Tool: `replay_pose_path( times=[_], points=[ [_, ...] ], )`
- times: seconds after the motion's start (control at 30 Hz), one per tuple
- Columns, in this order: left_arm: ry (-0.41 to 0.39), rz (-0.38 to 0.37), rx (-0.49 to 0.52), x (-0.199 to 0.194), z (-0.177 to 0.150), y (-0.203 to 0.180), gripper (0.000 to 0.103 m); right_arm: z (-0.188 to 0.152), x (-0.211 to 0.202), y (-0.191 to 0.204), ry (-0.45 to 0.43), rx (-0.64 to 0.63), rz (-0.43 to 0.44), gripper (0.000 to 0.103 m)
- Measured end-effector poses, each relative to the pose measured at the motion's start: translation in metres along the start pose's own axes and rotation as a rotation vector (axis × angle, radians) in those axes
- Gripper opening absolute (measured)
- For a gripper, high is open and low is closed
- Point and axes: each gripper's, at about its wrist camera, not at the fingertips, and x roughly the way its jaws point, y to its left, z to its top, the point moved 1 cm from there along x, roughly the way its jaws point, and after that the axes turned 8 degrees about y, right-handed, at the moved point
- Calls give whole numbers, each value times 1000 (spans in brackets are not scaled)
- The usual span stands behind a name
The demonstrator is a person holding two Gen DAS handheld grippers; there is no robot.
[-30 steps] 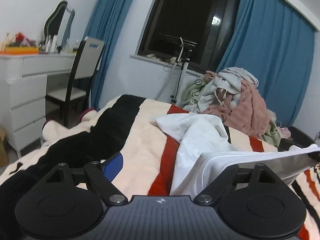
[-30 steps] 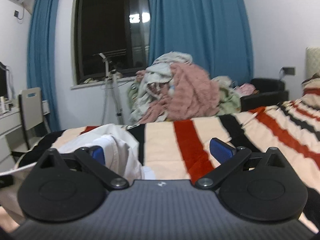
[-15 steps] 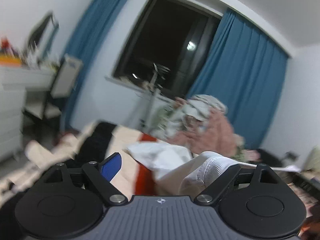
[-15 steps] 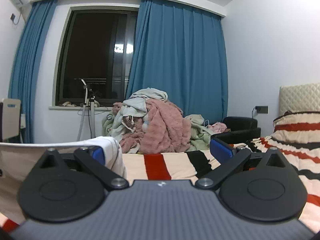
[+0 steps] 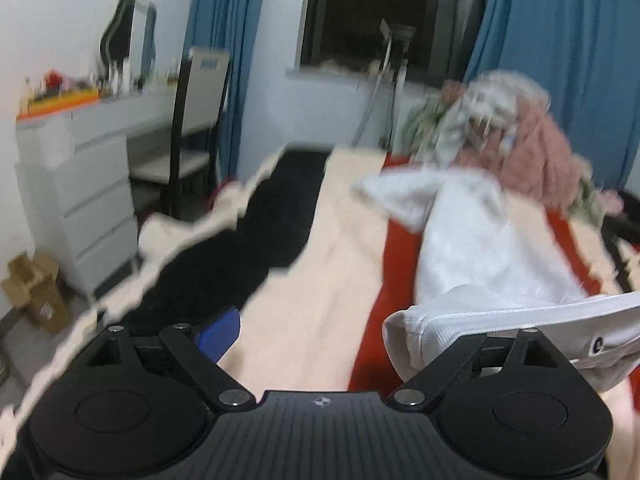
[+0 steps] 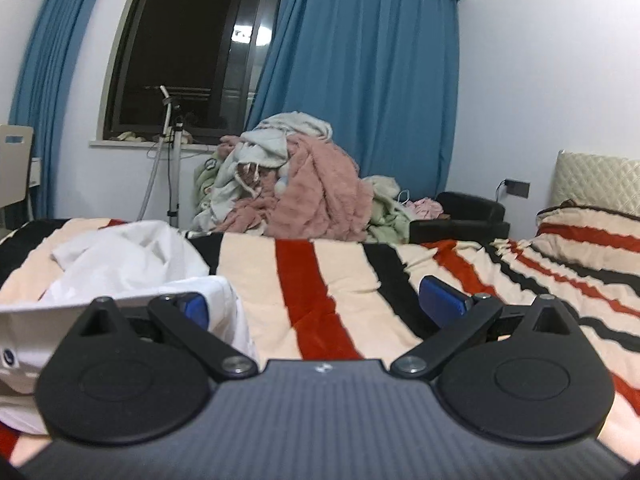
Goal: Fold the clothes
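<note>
Between the spread jaws of the left gripper [image 5: 340, 328], still opening, nothing is pinched; the white garment's [image 5: 480, 248] ribbed hem drapes over its right finger. The right gripper [image 6: 320, 304] gapes too, hem lying across its left finger. The garment sprawls toward the bed's [image 6: 320, 280] foot edge. I'd level that stretched hem, then lay it flat.

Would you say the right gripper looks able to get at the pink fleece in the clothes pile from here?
Probably not as things stand: the pink fleece lies beyond the striped bed, and white clothing drapes the right gripper.
</note>
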Motion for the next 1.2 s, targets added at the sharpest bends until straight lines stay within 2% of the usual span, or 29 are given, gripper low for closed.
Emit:
replay_pose_path(
  times=[0.13,0.27,0.33,0.47,0.6,0.67,0.8,0.9,1.0,1.1,1.2],
  points=[
    [-153,-56,-36,-55,43,-1,92,56,-27,-14,-83,57,34,103],
    [-335,-113,-116,-134,105,-1,91,134,-82,-34,-279,91,75,103],
    [-428,-130,-115,-175,134,-7,91,174,-107,-45,-357,112,93,103],
    [-568,-185,-97,-258,191,-17,92,251,-151,-72,-456,160,141,103],
    [-657,-231,-85,-336,240,-22,92,313,-195,-102,-503,200,223,103],
    [-686,-297,-103,-369,259,-20,92,337,-215,-115,-533,208,252,103],
    [-745,-336,-96,-420,284,-24,92,373,-244,-131,-612,189,262,103],
    [-745,-339,-88,-432,296,-33,93,389,-249,-136,-637,145,251,103],
    [-673,-344,-84,-409,306,-48,94,388,-226,-135,-587,103,249,103],
    [-582,-325,-68,-350,307,-66,94,373,-184,-127,-503,52,235,103],
    [-488,-311,-58,-264,302,-83,94,347,-122,-109,-382,6,220,103]
  ],
)
